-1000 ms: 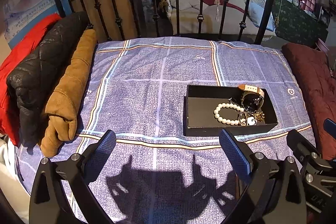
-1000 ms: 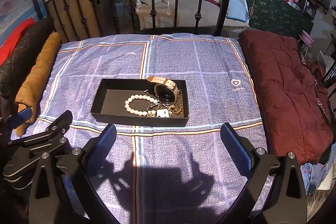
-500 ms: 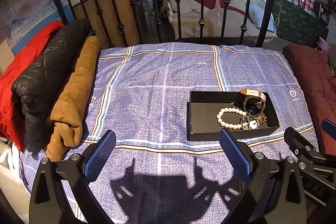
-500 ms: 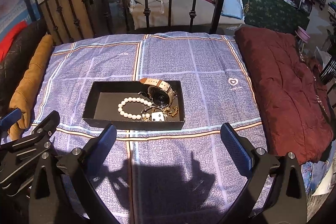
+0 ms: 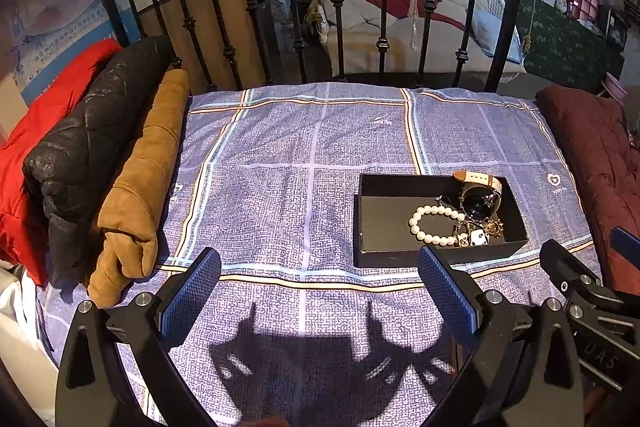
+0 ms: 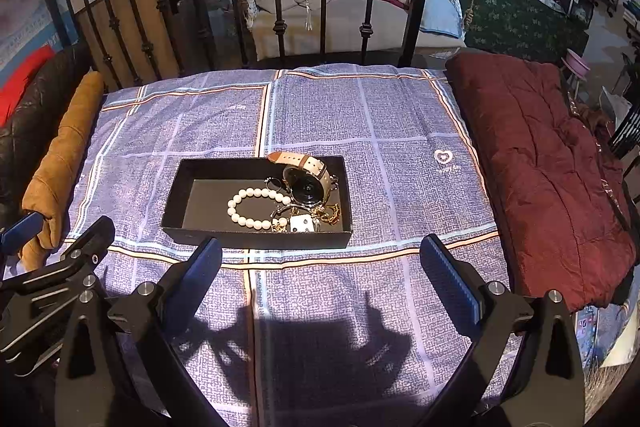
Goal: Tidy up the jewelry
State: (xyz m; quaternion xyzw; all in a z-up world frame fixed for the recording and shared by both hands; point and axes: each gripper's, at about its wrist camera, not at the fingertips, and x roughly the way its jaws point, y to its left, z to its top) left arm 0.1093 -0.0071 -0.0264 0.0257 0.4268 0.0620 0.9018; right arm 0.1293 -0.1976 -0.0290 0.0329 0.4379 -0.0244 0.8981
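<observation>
A black open box (image 5: pixel 372 215) (image 6: pixel 188 195) lies on the purple checked bedspread. In its right half lie a white bead bracelet (image 5: pixel 434 225) (image 6: pixel 252 209), a watch with a beige strap (image 5: pixel 480 197) (image 6: pixel 306 179) and small gold pieces (image 5: pixel 478 231) (image 6: pixel 316 219). My left gripper (image 5: pixel 320 291) is open and empty, short of the box and to its left. My right gripper (image 6: pixel 322 281) is open and empty, just in front of the box.
A brown (image 5: pixel 140 183), a black (image 5: pixel 80 155) and a red jacket (image 5: pixel 36 119) lie along the left bed edge. A dark red quilted jacket (image 6: pixel 540 163) lies on the right. A black iron headboard (image 5: pixel 340 7) stands behind.
Both grippers have drawn back and risen a little, so the box sits slightly farther off in both views. Both stay open. The jewelry has not moved.
</observation>
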